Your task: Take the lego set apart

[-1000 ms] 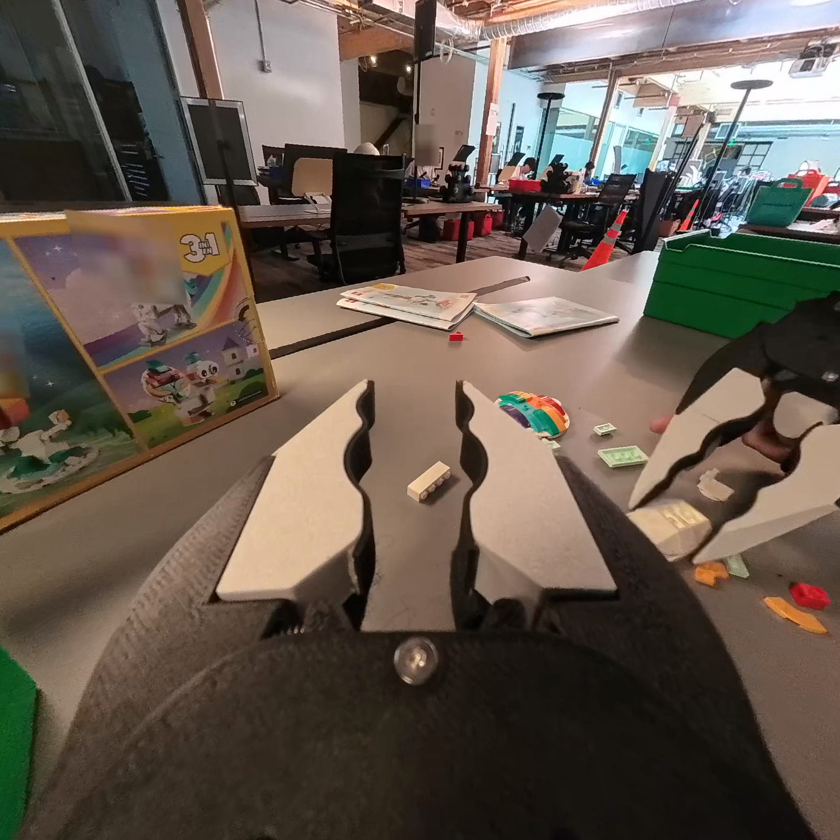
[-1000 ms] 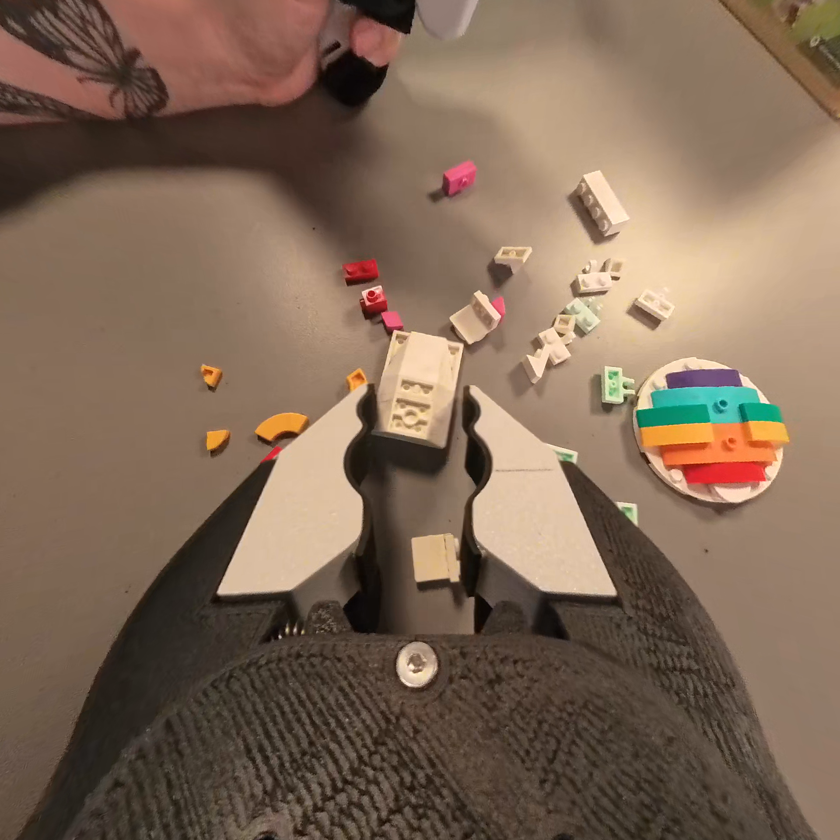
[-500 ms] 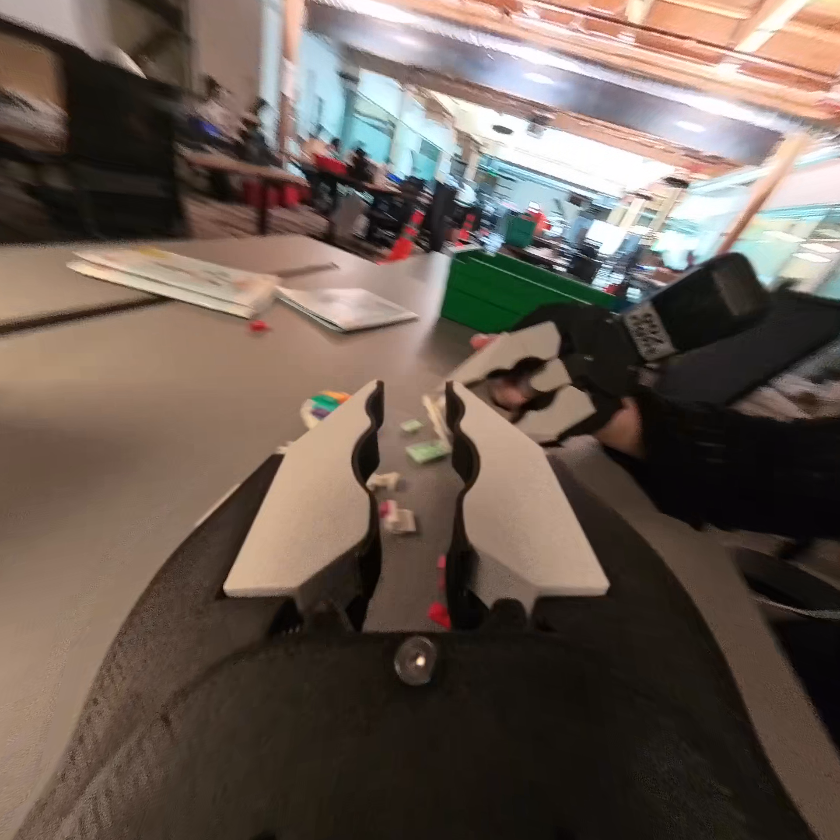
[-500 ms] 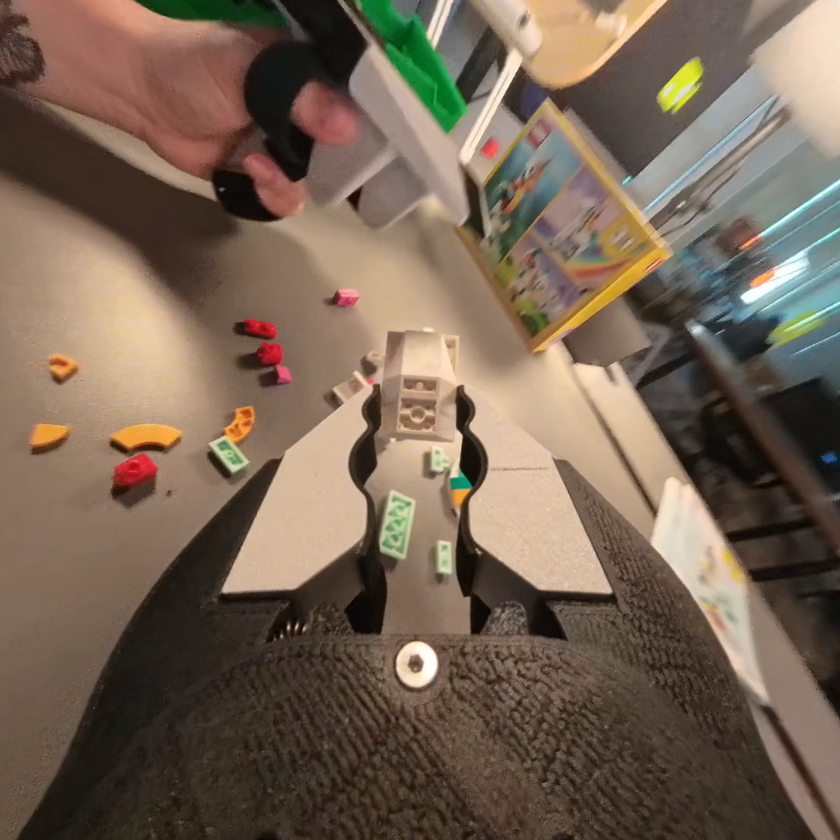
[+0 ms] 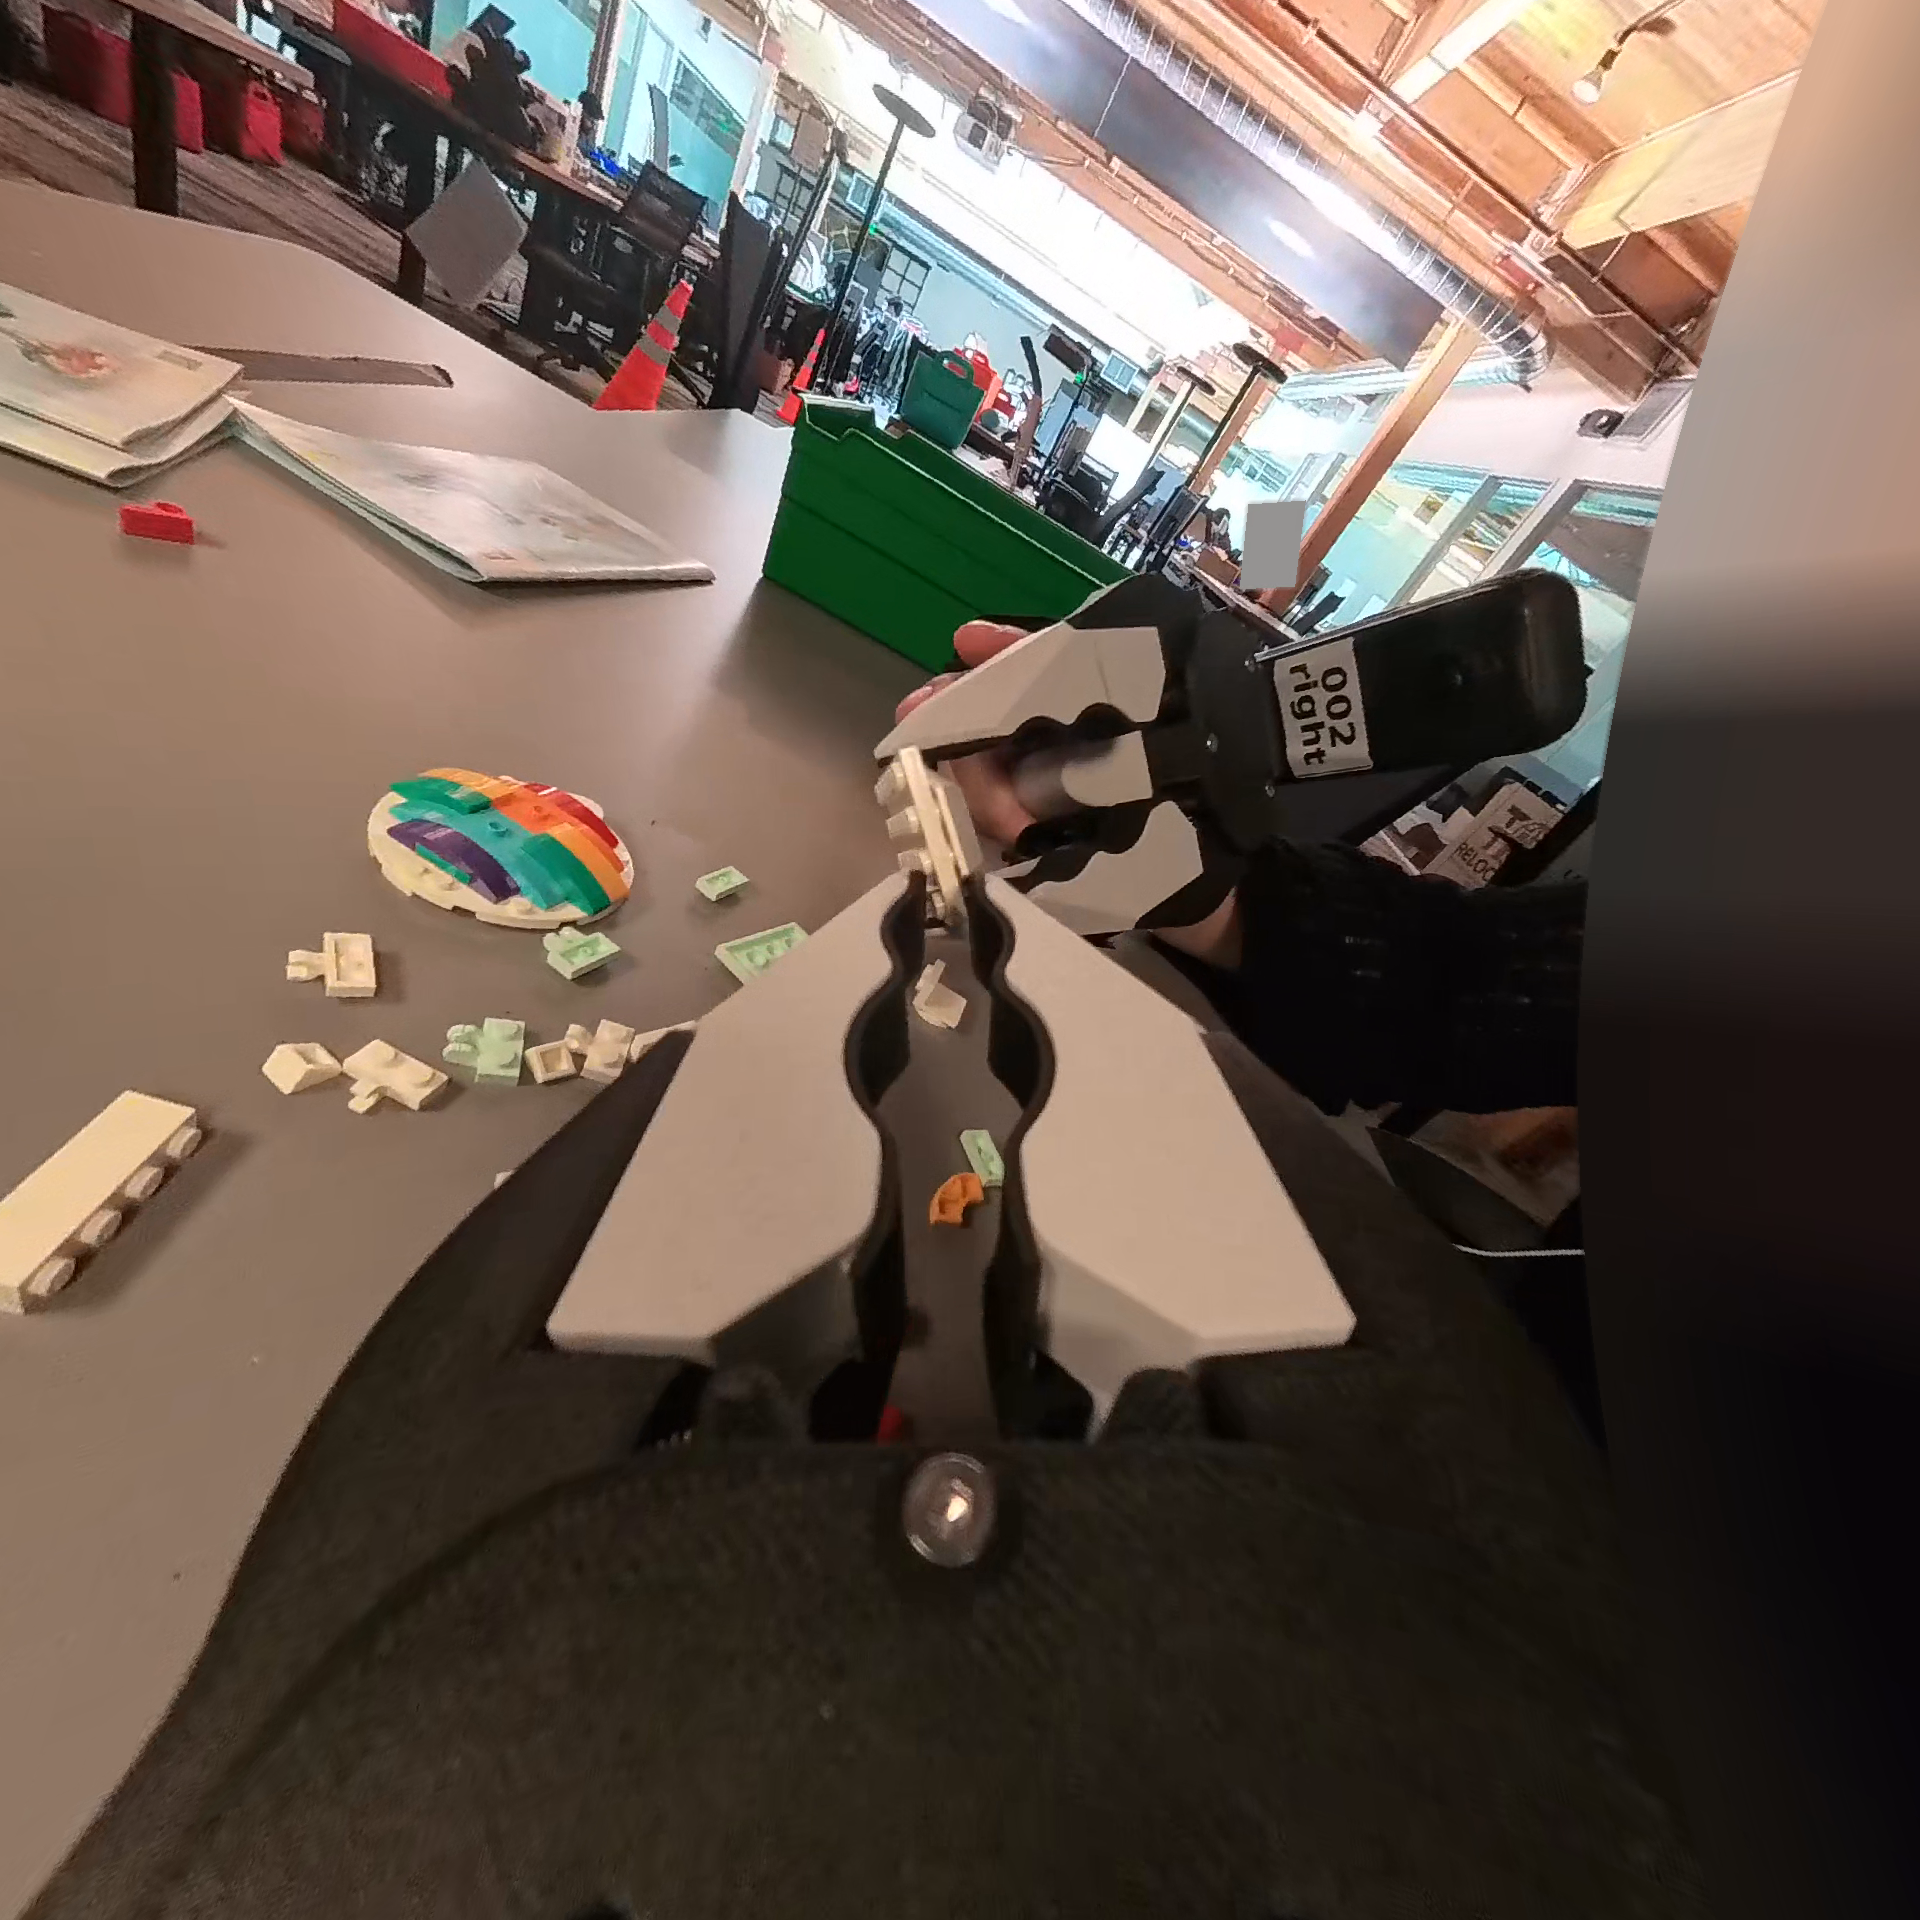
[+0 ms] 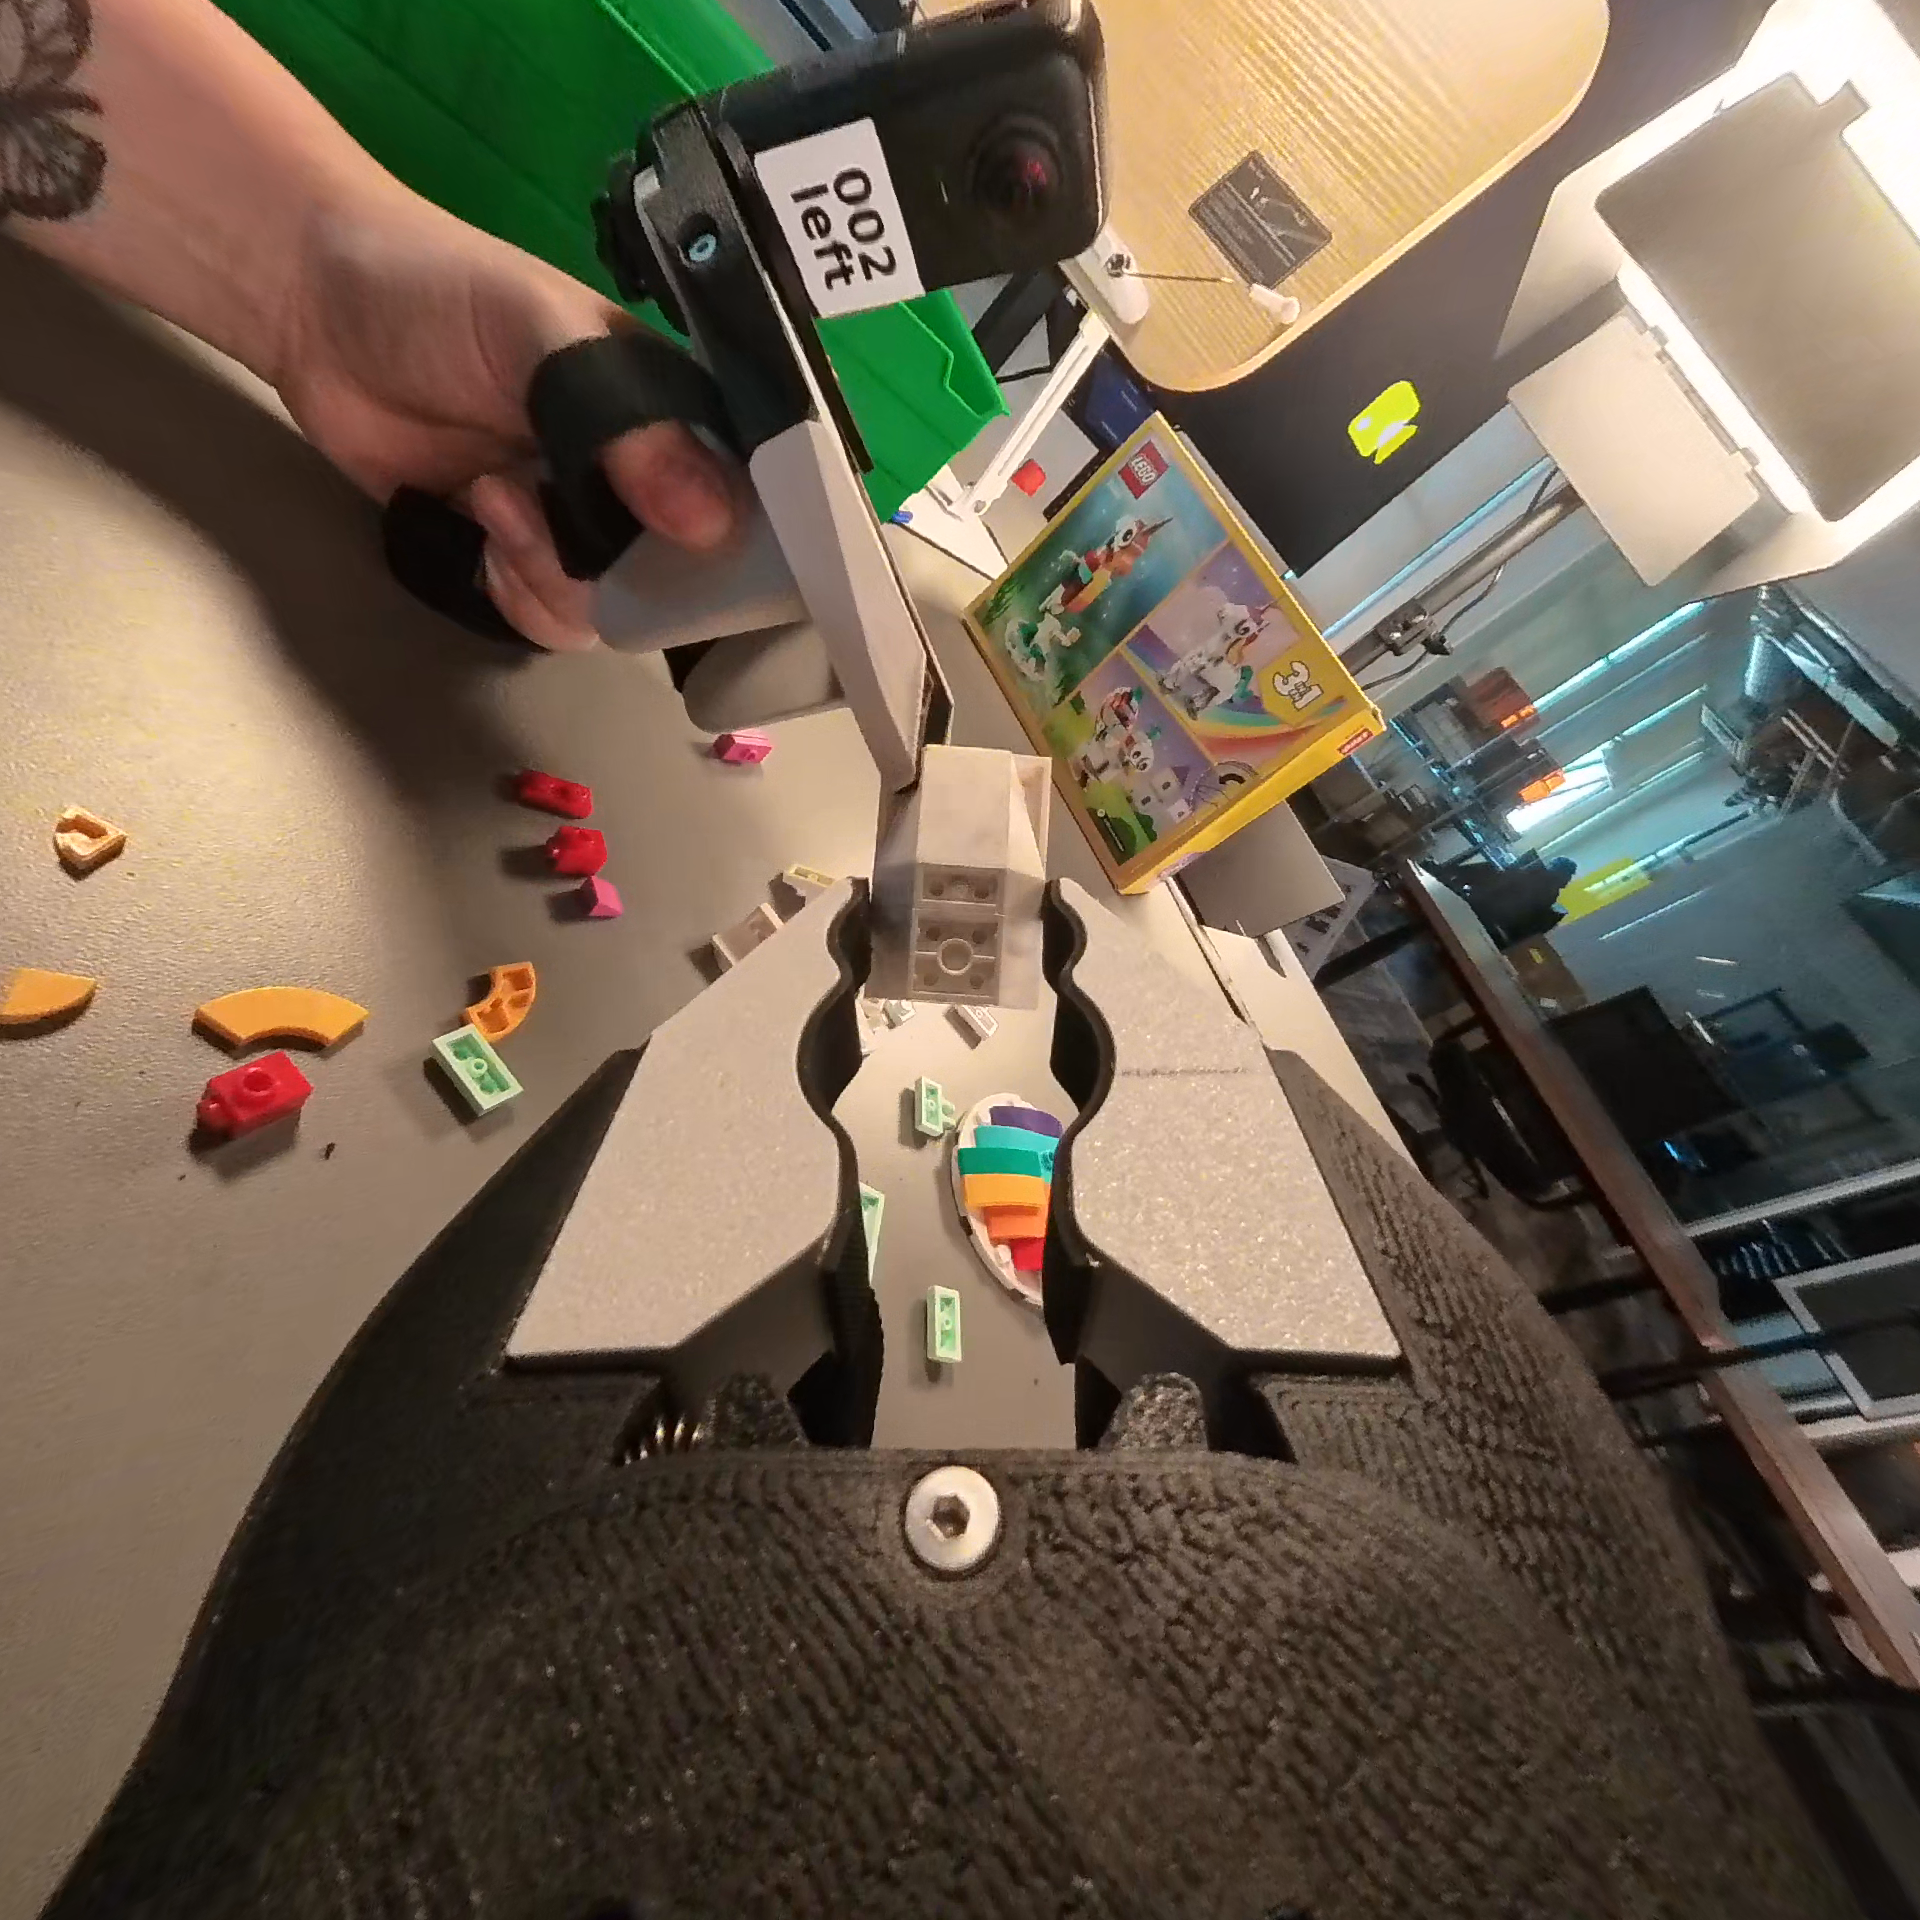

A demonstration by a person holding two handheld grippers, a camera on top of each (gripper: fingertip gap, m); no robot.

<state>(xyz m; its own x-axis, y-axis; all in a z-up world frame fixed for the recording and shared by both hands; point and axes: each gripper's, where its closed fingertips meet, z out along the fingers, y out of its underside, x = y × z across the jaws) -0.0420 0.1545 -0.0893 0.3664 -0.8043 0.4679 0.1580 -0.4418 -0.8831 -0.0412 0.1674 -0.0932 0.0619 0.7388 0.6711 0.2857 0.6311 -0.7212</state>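
My right gripper [image 6: 951,902] is shut on a white lego assembly [image 6: 951,883], with both pads against its sides, and holds it above the grey table [image 6: 208,727]. In the left wrist view the same assembly [image 5: 928,826] shows as a studded white plate on end in the right gripper [image 5: 940,816]. My left gripper [image 5: 940,899] is nearly closed, its tips pinching the lower edge of that plate. In the right wrist view the left gripper [image 6: 920,758] comes from the upper left and meets the far end of the assembly.
A round white disc with rainbow tiles [image 5: 499,847] lies on the table among loose white and mint pieces. A long white brick [image 5: 94,1195] lies at the left. Orange arcs [image 6: 281,1018] and red bricks [image 6: 556,795] lie nearby. A green bin [image 5: 914,551], booklets [image 5: 468,499] and the set's box [image 6: 1174,665] stand farther off. My two grippers' fingertips are within a few centimetres of each other.
My right gripper has lifted the white assembly off the table and tilted it up. My left gripper has swung right to it and closed its fingers on the assembly's plate.
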